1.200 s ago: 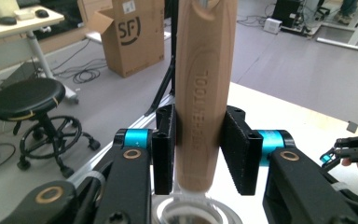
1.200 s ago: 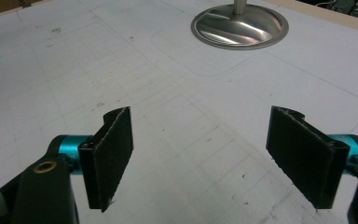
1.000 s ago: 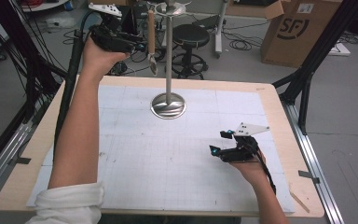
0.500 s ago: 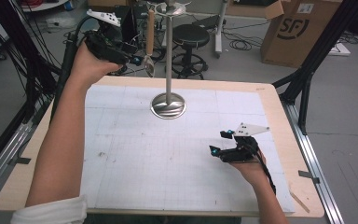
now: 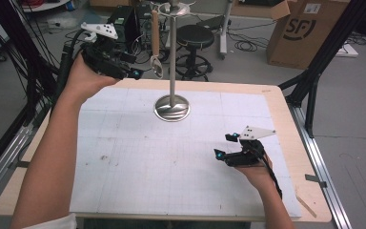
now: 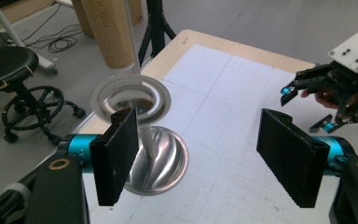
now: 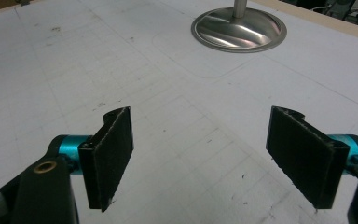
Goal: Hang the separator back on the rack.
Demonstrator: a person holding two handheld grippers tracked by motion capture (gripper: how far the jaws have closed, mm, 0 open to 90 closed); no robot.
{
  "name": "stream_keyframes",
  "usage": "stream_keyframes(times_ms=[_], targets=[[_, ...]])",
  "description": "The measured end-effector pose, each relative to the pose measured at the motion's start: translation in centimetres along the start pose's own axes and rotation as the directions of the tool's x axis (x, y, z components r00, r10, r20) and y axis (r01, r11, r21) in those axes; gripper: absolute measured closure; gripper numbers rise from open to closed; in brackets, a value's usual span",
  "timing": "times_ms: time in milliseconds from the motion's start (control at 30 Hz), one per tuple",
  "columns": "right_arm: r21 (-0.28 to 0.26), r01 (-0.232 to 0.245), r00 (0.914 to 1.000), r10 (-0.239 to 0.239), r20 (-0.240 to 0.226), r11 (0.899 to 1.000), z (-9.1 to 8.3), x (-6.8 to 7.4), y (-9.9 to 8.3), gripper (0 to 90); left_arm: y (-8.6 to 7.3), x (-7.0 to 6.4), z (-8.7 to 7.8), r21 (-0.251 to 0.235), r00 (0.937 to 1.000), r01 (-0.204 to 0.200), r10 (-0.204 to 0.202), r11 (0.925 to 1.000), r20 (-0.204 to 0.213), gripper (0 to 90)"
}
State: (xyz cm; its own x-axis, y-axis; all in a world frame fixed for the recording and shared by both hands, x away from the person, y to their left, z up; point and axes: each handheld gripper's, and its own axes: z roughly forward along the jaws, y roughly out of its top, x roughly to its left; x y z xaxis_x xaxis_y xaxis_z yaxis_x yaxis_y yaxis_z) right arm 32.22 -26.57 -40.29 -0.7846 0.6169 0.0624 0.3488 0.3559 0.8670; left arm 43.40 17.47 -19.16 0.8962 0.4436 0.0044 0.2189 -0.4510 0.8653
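My right gripper (image 5: 229, 151) rests low over the white sheet near the bench's (image 5: 286, 102) right edge, close to my side, its jaws wide apart with nothing between them; from its own view only bare paper lies ahead, with the stand's round steel base (image 7: 238, 29) farther off. That hand looks to be waiting.

Past it, toward the far edge of the bench, the stand (image 5: 172, 62) rises from the base, and a wooden-handled spoon (image 5: 156, 45) hangs from its top on the left side. My left gripper (image 5: 134, 71) is raised beyond the far left corner, just beside the spoon but not touching it, jaws spread. In the left gripper view the wooden handle (image 6: 113, 32) sits above my left pad.

I judge this the approach step. Next I need to centre the handle between the jaws, then close.
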Motion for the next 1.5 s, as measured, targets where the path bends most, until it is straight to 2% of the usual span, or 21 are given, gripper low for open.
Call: stream_keyframes(times_ms=[300, 433, 600, 800, 900, 1067, 1200, 1467, 1500], targets=[[0.006, -0.003, 1.0, 0.003, 0.003, 1.0, 0.0, 0.1, 0.0, 21.8, -1.8, -0.9, -0.5, -0.001, 0.9993, -0.02, 0.02, 0.9998, 0.033, 25.4], [0.008, 0.0, 1.0, 0.0, 0.004, 1.0, 0.0, 0.1, 0.0, 21.8, -2.5, -1.7, -0.6, 0.008, 0.9985, -0.036, 0.035, 0.9993, 0.042, 23.1], [0.011, 0.004, 1.0, -0.004, 0.003, 1.0, 0.1, 0.0, 0.0, 21.8, -3.7, -2.7, -0.5, -0.007, 0.997, -0.054, 0.054, 0.9985, 0.055, 19.5], [0.012, -0.001, 1.0, 0.001, 0.008, 1.0, -0.1, 0.1, 0.0, 21.8, -5.0, -4.5, 0.1, -0.014, 0.9912, -0.077, 0.078, 0.9969, 0.106, 16.6], [0.005, 0.002, 0.9999, -0.002, 0.012, 1.0, -0.2, 0.2, 0.0, 21.8, -5.7, -5.2, 0.1, -0.016, 0.9893, -0.086, 0.087, 0.9962, 0.117, 14.5], [0.005, -0.003, 0.9999, 0.003, 0.01, 1.0, -0.2, 0.1, 0.0, 21.8, -7.1, -5.6, 0.6, -0.022, 0.9901, -0.069, 0.071, 0.9974, 0.121, 10.9], [0.002, 0.001, 1.0, -0.001, 0.007, 1.0, -0.1, 0.1, 0.0, 21.8, -8.5, -5.9, 1.5, -0.002, 0.9917, -0.061, 0.06, 0.9982, 0.113, 7.2], [0.007, -0.004, 1.0, 0.004, 0.009, 1.0, -0.1, 0.0, 0.0, 21.8, -11.0, -6.2, 3.6, 0.013, 0.9917, -0.041, 0.039, 0.9991, 0.122, 6.2], [0.008, -0.002, 1.0, 0.002, 0.009, 1.0, -0.1, 0.0, 0.0, 21.8, -11.2, -6.3, 3.8, 0.007, 0.9922, -0.028, 0.027, 0.9996, 0.122, 6.2]])
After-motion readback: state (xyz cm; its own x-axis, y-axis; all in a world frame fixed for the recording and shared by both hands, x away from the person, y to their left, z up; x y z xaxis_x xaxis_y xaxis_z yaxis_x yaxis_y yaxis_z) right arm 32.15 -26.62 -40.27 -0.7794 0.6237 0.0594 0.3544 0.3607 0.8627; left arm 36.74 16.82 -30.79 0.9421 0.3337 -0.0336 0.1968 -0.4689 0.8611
